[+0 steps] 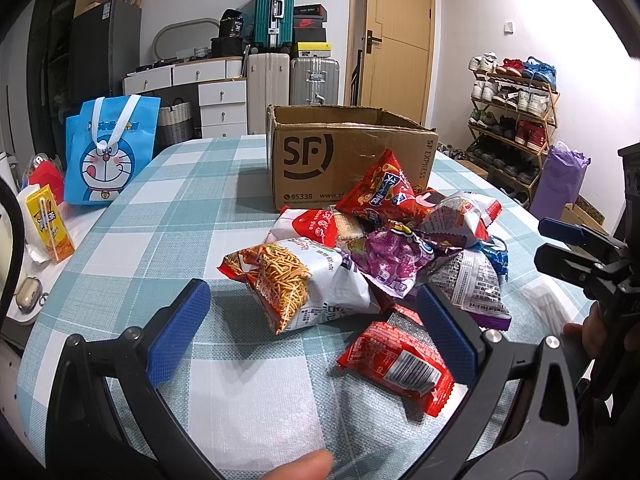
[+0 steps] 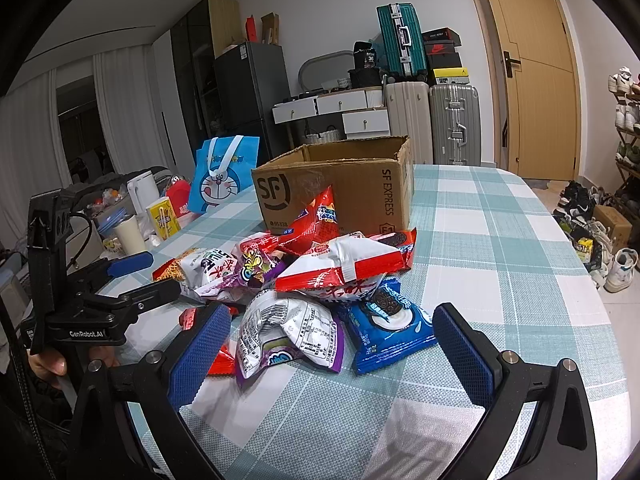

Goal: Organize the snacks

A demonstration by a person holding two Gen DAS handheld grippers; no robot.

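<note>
**Snack heap in front of an open carton, both grippers spread and empty**

A pile of snack packets lies on the checked tablecloth, just in front of an open cardboard box printed with a courier logo. In the left wrist view the box stands at 12 o'clock from the pile, and a red triangular bag at the top of the heap leans against its front wall.

The left gripper hovers at the 6 o'clock edge of the pile with its blue-padded fingers spread wide, holding nothing. A noodle-snack bag sits between the fingertips, slightly beyond them, and a small red packet lies flat just inside the right-side finger.

The right gripper is likewise wide apart and empty. Between its fingers lie a white-and-purple bag and a blue cookie packet, the latter toward 3 o'clock. A white-and-red bag rests on top of them, further into the heap.

At 9 to 10 o'clock from the pile, near the table edge, stand a blue cartoon tote bag and a yellow drink carton. Suitcases are stacked against the far wall beside a wooden door.
</note>
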